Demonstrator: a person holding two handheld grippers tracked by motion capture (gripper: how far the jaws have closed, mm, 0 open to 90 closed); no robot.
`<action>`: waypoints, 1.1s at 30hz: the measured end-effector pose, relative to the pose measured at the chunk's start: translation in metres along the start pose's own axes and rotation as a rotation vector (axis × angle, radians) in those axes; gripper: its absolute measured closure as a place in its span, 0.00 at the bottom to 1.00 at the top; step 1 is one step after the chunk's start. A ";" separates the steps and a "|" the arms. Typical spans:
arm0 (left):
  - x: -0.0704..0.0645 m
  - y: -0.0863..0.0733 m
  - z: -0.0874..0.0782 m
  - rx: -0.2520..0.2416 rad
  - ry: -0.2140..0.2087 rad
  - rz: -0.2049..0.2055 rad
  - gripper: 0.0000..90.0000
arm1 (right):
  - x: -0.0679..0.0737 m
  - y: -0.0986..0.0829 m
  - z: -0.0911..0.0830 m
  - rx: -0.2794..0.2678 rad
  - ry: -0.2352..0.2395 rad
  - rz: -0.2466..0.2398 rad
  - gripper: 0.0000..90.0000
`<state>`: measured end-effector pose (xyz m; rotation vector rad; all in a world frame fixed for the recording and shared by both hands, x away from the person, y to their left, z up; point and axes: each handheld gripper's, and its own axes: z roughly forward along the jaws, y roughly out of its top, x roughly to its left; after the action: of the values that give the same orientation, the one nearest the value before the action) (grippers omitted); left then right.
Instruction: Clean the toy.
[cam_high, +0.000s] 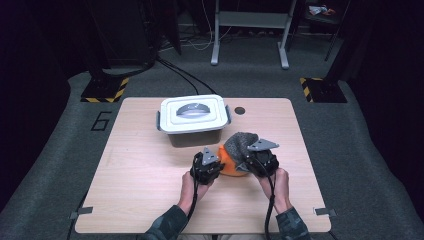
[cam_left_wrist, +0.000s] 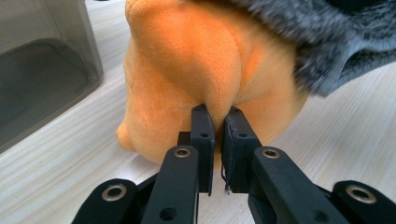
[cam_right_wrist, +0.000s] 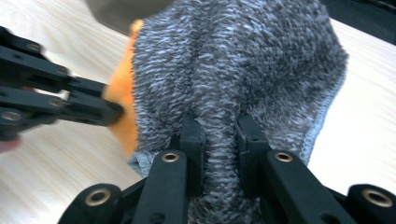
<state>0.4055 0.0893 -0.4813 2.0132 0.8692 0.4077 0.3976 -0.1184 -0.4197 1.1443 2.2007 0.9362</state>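
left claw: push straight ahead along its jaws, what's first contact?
The orange plush toy: the left claw already pinches a fold of it. The grey fuzzy cloth sits above, off that line.

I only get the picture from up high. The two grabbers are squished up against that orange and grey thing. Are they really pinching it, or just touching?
Observer: Really pinching. The left gripper has its jaws shut on a fold of the orange plush toy.
Operator: And the other grabber?
Observer: The right gripper is shut on a ridge of the fuzzy grey cloth, not on the orange part.
Operator: Is the grey stuff stuck on the toy?
Observer: It drapes over the toy's top; along its lower edge there is a stitched hem. Whether it is attached, I cannot tell.
Operator: What's the box by them like?
Observer: The box has see-through grey walls.
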 end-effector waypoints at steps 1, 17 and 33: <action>0.000 0.000 0.000 -0.001 0.000 -0.002 0.94 | -0.005 -0.002 0.000 0.005 -0.004 0.003 0.85; 0.002 -0.001 0.000 -0.002 -0.008 -0.015 0.93 | -0.049 -0.046 0.036 0.151 -0.043 0.163 0.85; 0.005 -0.001 -0.001 0.000 -0.008 -0.010 0.93 | -0.052 -0.032 -0.007 0.020 -0.047 0.165 0.85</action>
<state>0.4081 0.0932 -0.4817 2.0081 0.8740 0.3944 0.4043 -0.1779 -0.4345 1.3603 2.1075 0.9462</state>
